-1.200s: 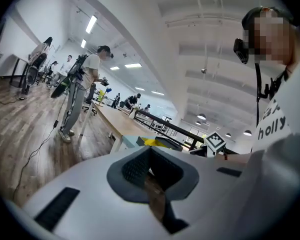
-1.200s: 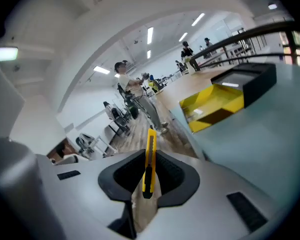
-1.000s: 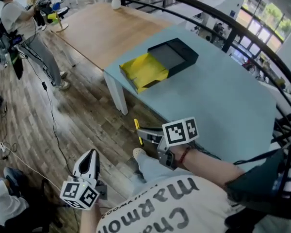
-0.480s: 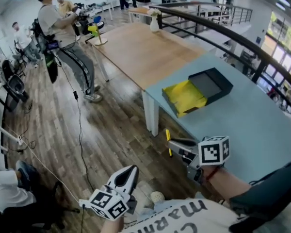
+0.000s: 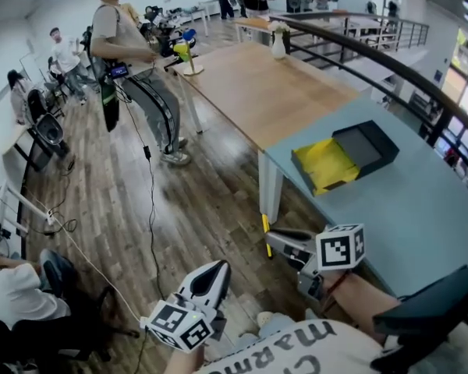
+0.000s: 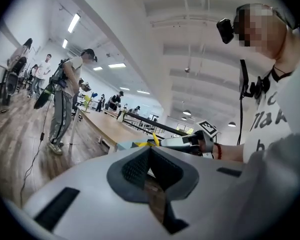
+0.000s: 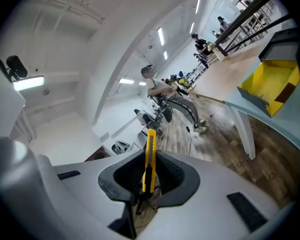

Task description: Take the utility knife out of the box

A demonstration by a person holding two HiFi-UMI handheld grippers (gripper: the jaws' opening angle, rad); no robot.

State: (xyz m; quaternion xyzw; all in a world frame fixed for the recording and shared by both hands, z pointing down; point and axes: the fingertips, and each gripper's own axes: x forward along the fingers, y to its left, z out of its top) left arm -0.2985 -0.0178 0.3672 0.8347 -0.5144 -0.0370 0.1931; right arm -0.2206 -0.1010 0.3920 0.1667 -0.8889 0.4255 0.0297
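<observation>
The yellow utility knife (image 5: 265, 234) sticks up from my right gripper (image 5: 271, 240), whose jaws are shut on it, in the air off the blue table's (image 5: 421, 209) near-left corner. In the right gripper view the knife (image 7: 149, 159) stands upright between the pads. The open box (image 5: 345, 156), with a yellow tray and a dark lid, lies on the blue table well beyond that gripper, and shows as the box (image 7: 272, 81) in the right gripper view. My left gripper (image 5: 218, 269) hangs lower left over the wooden floor, jaws together and empty. The left gripper view shows its jaws (image 6: 151, 166) and the knife (image 6: 154, 139).
A long wooden table (image 5: 257, 92) adjoins the blue one, with a white vase (image 5: 278, 45) at its far end. A dark railing (image 5: 390, 61) runs behind both tables. A person (image 5: 132, 76) stands on the wood floor at the left, and others are further back. Cables trail across the floor.
Both grippers have risen, the right one still carrying the knife. The head view has swung toward the room, so the box now shows further right and smaller.
</observation>
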